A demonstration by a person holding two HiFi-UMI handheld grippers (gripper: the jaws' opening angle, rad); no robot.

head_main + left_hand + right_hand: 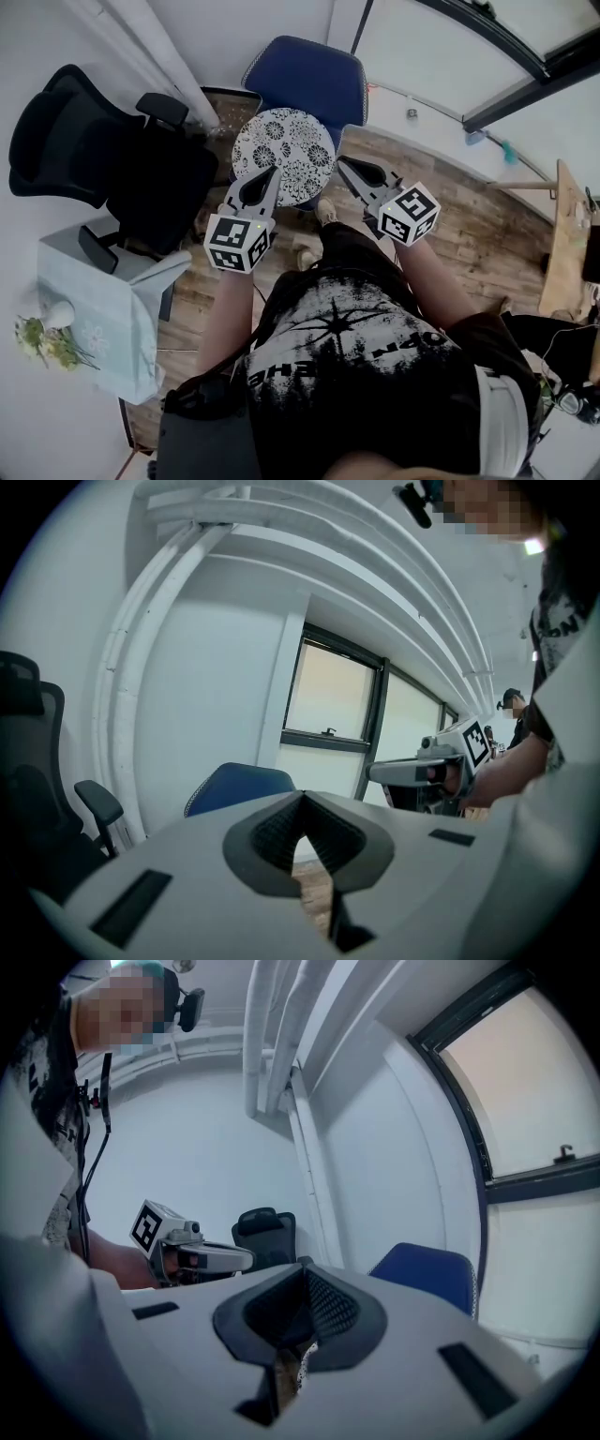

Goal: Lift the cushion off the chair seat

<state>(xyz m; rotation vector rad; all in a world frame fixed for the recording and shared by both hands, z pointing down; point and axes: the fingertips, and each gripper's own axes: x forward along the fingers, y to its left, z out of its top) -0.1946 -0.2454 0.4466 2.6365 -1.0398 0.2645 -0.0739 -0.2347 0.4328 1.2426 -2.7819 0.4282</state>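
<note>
A round cushion [281,150] with a black-and-white flower print lies on the seat of the blue chair [314,75]. My left gripper [274,172] is shut and empty, its tip over the cushion's near left edge. The right gripper [343,162], also shut and empty, points at the cushion's near right edge. In the left gripper view the shut jaws [302,797] face the blue chair's back [239,785]. Through the right gripper's shut jaws [305,1265] a sliver of patterned cushion [302,1365] shows, with the blue chair [427,1269] behind.
A black office chair [84,141] stands left of the blue chair. A small table with a pale cloth [103,309] and flowers [42,337] is at the near left. A wooden desk edge [567,234] is at the right. The person's legs stand just before the chair.
</note>
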